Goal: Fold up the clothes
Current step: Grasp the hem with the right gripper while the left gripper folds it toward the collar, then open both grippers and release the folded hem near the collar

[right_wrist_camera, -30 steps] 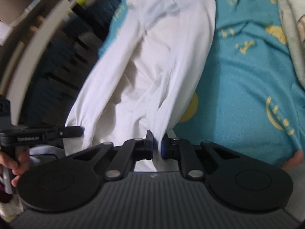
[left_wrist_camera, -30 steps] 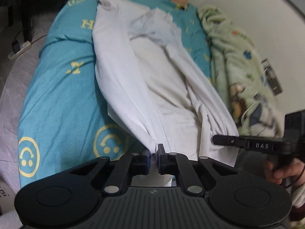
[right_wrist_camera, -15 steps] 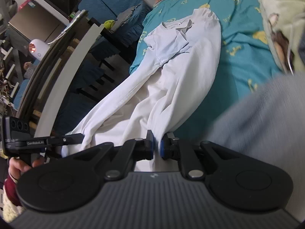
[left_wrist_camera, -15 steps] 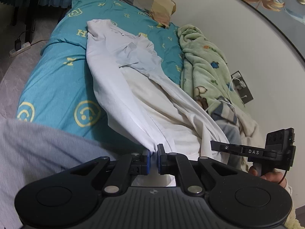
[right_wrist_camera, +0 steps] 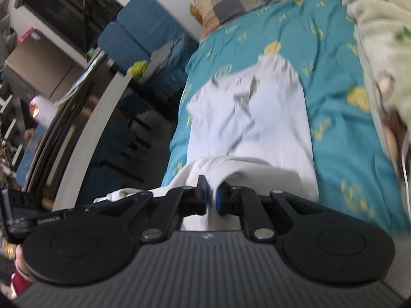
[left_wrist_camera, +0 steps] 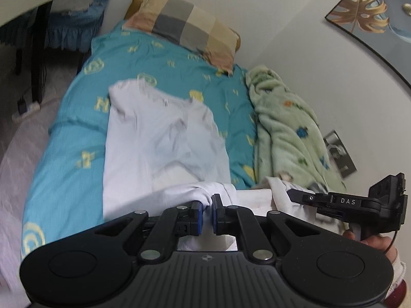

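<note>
- Left gripper (left_wrist_camera: 207, 214): jaws narrow, pinching a bunched fold of the white shirt (left_wrist_camera: 164, 143).
- Right gripper (right_wrist_camera: 210, 197): jaws narrow, clamped on another bunch of the white shirt (right_wrist_camera: 257, 128).
- Shirt spread lengthwise on the bed (left_wrist_camera: 64, 154), collar end toward the checked pillow (left_wrist_camera: 187, 28), near end lifted off the teal cover.
- Green blanket (left_wrist_camera: 282, 128) bunched beside the shirt, against the wall.

The white shirt (left_wrist_camera: 164, 138) lay lengthwise on the teal bed, collar toward the pillow, its upper part flat but wrinkled. Its near end was lifted off the bed and bunched, pinched at two spots, with slack cloth spanning between them.
</note>
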A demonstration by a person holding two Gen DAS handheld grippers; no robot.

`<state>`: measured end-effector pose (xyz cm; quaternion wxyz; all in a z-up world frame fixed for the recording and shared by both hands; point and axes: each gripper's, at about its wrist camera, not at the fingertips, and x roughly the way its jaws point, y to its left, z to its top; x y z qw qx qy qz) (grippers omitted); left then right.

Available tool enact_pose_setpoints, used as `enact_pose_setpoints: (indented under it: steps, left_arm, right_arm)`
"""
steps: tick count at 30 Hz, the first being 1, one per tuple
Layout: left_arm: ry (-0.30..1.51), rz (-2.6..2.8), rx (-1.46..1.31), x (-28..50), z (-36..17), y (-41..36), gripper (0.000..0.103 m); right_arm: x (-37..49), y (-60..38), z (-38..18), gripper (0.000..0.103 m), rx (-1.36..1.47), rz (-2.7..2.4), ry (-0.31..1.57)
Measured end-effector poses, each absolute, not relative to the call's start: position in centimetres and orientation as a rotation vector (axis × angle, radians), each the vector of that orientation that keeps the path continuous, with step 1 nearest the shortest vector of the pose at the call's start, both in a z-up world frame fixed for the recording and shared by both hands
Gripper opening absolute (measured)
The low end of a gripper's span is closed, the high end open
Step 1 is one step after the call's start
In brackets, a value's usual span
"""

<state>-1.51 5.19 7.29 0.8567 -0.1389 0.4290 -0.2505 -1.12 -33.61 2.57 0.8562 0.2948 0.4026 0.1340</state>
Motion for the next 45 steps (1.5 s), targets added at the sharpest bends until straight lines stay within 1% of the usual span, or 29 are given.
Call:
enact_pose_setpoints:
  steps: [3, 6, 9, 14, 19, 22, 23, 24, 25, 26, 27, 28, 29, 31, 32, 33, 35, 38, 39, 40, 41, 44, 45]
  left_arm:
    - [0.847, -0.501, -0.257, 3.3, 7.5, 3.9, 0.008]
    - [0.824, -0.465, -0.261, 9.1, 5.0, 3.0, 0.008]
    - [0.838, -0.428, -0.277, 14.7, 1.4, 2.4, 0.008]
    - [0.89, -0.412, -0.311, 21.9, -5.5, 1.9, 0.008]
    - [0.926, -0.396, -0.304, 24.1, -9.6, 1.8, 0.009]
    - [0.947, -0.386, -0.3, 25.4, -12.0, 1.8, 0.011]
    - [0.943, -0.388, -0.291, 25.3, -11.8, 1.8, 0.011]
    - [0.939, -0.39, -0.283, 25.1, -11.6, 1.8, 0.014]
    - [0.936, -0.386, -0.272, 24.9, -11.3, 1.8, 0.024]
    - [0.93, -0.378, -0.26, 24.5, -10.9, 1.8, 0.03]
    - [0.92, -0.363, -0.24, 23.8, -10.3, 1.8, 0.036]
    - [0.911, -0.349, -0.22, 23.1, -9.7, 1.8, 0.037]
    - [0.903, -0.339, -0.201, 22.1, -9.0, 1.7, 0.039]
    - [0.885, -0.327, -0.164, 20.1, -7.7, 1.5, 0.053]
    - [0.877, -0.323, -0.146, 19.2, -7.1, 1.3, 0.055]
    - [0.868, -0.319, -0.129, 18.2, -6.5, 1.2, 0.055]
    - [0.844, -0.318, -0.123, 16.1, -5.1, 1.2, 0.058]
    - [0.804, -0.311, -0.094, 12.8, -3.0, 1.0, 0.067]
    - [0.789, -0.304, -0.07, 11.5, -2.2, 0.8, 0.072]
    - [0.773, -0.298, -0.059, 10.3, -1.5, 0.7, 0.079]
    - [0.756, -0.297, -0.06, 9.1, -0.9, 0.7, 0.082]
    - [0.719, -0.303, -0.064, 5.6, 0.5, 0.9, 0.083]
    - [0.708, -0.293, -0.055, 4.6, 0.6, 0.9, 0.086]
  right_arm:
    - [3.9, -33.9, 1.5, 0.01, 0.631, 0.257, 0.825]
    - [8.9, -34.1, -0.5, 0.01, 0.637, 0.222, 0.814]
    - [13.7, -33.9, -3.5, 0.01, 0.623, 0.183, 0.839]
    - [20.0, -33.8, -8.8, 0.01, 0.557, 0.12, 0.895]
    - [23.2, -33.1, -12.7, 0.01, 0.49, 0.101, 0.919]
    - [23.1, -32.9, -12.8, 0.011, 0.474, 0.1, 0.918]
    - [23.1, -32.8, -12.9, 0.011, 0.469, 0.099, 0.917]
    - [23.0, -32.8, -12.9, 0.011, 0.464, 0.099, 0.917]
    - [23.0, -32.7, -13.0, 0.012, 0.459, 0.098, 0.917]
    - [22.9, -32.6, -13.0, 0.013, 0.454, 0.098, 0.916]
    - [22.9, -32.6, -13.0, 0.017, 0.449, 0.097, 0.916]
    - [22.7, -32.5, -13.0, 0.025, 0.445, 0.097, 0.914]
    - [22.3, -32.4, -12.7, 0.031, 0.444, 0.099, 0.906]
    - [21.2, -31.9, -11.7, 0.052, 0.443, 0.098, 0.886]
    - [20.6, -31.6, -11.1, 0.058, 0.443, 0.094, 0.868]
    - [19.9, -31.2, -10.4, 0.067, 0.434, 0.097, 0.851]
    - [18.2, -30.5, -9.1, 0.069, 0.396, 0.109, 0.819]
    - [15.2, -29.3, -7.4, 0.075, 0.293, 0.109, 0.801]
    - [14.1, -29.0, -7.0, 0.076, 0.266, 0.116, 0.798]
    - [13.0, -28.7, -6.6, 0.076, 0.25, 0.128, 0.795]
    - [12.0, -28.5, -6.3, 0.076, 0.235, 0.139, 0.79]
    - [9.2, -28.0, -5.3, 0.076, 0.2, 0.157, 0.758]
    - [8.3, -27.9, -4.9, 0.076, 0.194, 0.158, 0.739]
